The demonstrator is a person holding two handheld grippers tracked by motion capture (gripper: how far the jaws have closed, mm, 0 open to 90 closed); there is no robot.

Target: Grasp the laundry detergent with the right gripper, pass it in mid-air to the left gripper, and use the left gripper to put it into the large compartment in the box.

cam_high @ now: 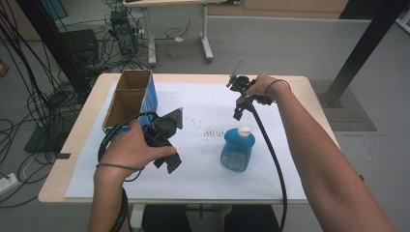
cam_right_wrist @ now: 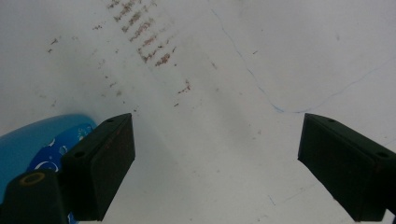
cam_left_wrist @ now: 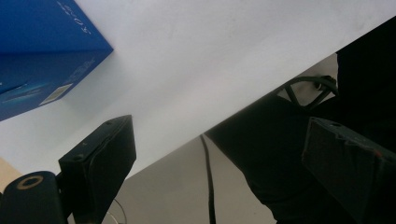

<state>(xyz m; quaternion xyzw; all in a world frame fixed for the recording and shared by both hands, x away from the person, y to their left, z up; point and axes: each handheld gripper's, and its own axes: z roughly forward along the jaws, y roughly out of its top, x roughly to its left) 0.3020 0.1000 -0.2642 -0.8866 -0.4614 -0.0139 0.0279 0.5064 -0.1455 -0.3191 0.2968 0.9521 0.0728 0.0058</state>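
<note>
Item: blue bottle (cam_high: 238,150) w/ white cap, upright on desk (cam_high: 300,84) centre-right, prob. light, smooth, slippery plastic, so grip mid-body; right hand-held gripper (cam_high: 238,96) & left hand-held gripper (cam_high: 167,145) both wide open, empty.

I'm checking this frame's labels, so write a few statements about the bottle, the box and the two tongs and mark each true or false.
1. The blue bottle lies on the white sheet. True.
2. The right tongs clamp the bottle. False: their jaws stand wide open, empty.
3. The blue cardboard box is open on top. True.
4. The left tongs are shut. False: open, nothing between them.
5. The bottle's cap is red. False: white.
</note>
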